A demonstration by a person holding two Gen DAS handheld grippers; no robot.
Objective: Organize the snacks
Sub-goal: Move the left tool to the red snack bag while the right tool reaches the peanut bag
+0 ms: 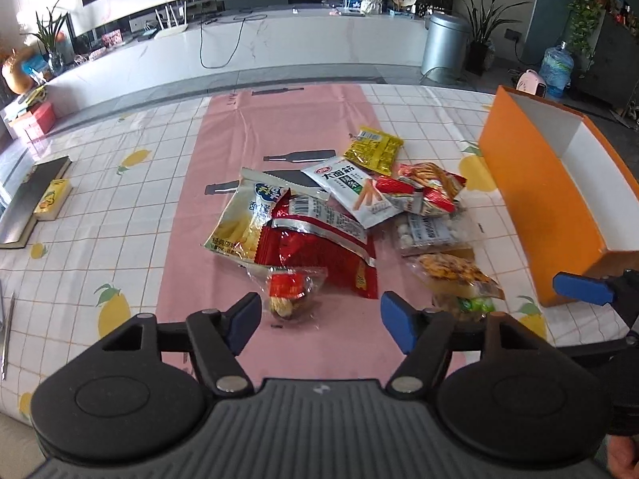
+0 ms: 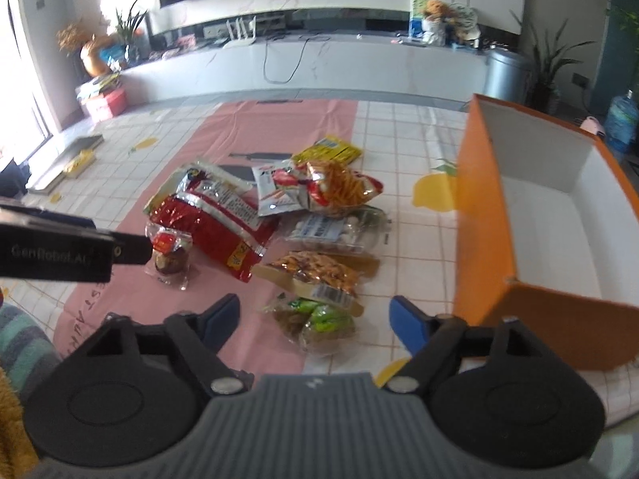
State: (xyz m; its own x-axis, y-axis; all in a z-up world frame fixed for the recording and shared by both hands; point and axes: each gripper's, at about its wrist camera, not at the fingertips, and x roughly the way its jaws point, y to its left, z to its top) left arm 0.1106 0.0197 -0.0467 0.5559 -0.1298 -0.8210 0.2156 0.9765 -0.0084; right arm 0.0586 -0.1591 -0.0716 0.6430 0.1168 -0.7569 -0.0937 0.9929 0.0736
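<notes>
The white foil sachet [image 1: 351, 189] reads "大面筋", and the black arm at the right wrist view's left edge reads "GenRobot.AI". Snack packets lie heaped on the pink mat [image 1: 223, 135] on the counter [image 1: 120, 199], left of the open orange cardboard box [image 2: 519, 215]. The left claw [image 1: 321, 321] hovers near the small clear packet [image 1: 293, 293], fingers apart; the right claw [image 2: 315, 319] hangs spread over the green-filled clear bag [image 2: 319, 319].

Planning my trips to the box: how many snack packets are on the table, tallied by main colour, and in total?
Red packets: 2
Yellow packets: 2
White packet: 1
See-through packets: 4
Total: 9
</notes>
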